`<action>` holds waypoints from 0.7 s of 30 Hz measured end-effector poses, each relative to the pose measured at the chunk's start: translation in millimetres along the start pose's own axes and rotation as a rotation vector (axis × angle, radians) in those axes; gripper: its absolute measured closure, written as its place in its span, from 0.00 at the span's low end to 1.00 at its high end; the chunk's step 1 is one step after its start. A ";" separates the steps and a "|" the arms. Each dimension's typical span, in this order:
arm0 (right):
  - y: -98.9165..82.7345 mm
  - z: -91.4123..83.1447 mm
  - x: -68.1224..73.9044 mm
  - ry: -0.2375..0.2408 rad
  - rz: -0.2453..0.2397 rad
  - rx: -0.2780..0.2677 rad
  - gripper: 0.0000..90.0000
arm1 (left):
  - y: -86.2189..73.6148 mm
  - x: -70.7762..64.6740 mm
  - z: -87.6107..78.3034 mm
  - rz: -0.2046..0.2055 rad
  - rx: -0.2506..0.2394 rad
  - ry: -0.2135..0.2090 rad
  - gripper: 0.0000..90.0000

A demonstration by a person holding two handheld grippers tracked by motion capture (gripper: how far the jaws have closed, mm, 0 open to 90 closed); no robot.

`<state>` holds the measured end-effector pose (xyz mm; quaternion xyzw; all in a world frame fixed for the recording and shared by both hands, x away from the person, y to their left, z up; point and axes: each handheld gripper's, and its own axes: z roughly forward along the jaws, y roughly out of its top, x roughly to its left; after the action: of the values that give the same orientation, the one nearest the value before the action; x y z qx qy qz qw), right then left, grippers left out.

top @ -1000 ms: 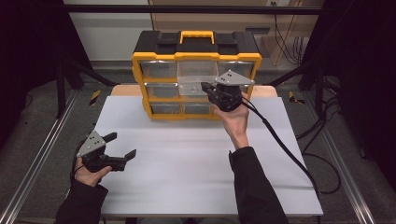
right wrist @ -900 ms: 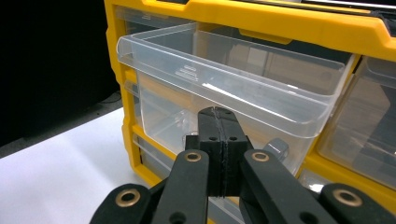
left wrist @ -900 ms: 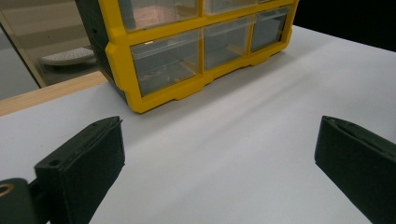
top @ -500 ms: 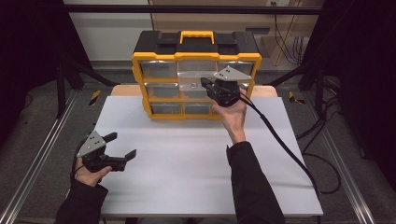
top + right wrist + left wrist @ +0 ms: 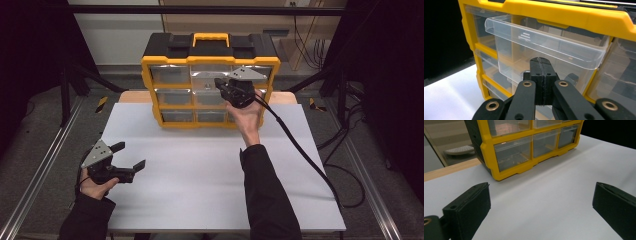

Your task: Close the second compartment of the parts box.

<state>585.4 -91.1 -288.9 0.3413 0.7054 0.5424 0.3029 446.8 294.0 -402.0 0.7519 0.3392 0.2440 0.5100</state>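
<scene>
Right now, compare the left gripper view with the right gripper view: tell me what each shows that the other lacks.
Left gripper view: its jaws stand wide apart over the white table, with the organizer's bottom drawers shut and the table's wooden edge beside it.

Right gripper view: its jaws are pressed together below a clear drawer that juts out of its slot.

Both: the yellow organizer with clear drawers, and some white table.

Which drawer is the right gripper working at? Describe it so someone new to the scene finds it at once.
At the table's far edge stands a yellow and black organizer with a grid of clear drawers. The one meant is the clear drawer in its top row, just in front of the right gripper, whose jaws are shut. Unlike its neighbours, it juts forward out of the yellow frame.
</scene>
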 end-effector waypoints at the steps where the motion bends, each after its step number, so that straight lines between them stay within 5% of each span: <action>1: -0.1 1.0 -0.8 -0.002 -0.003 -0.003 1.00 | 0.0 0.0 0.1 -0.001 0.000 0.000 0.01; 21: -0.1 16.2 -9.5 -0.026 0.005 -0.005 1.00 | 0.0 0.6 -0.2 -0.003 -0.003 0.000 0.01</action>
<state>603.8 -89.8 -292.2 0.3494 0.6991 0.5404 0.3117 447.1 294.5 -401.9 0.7506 0.3399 0.2436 0.5115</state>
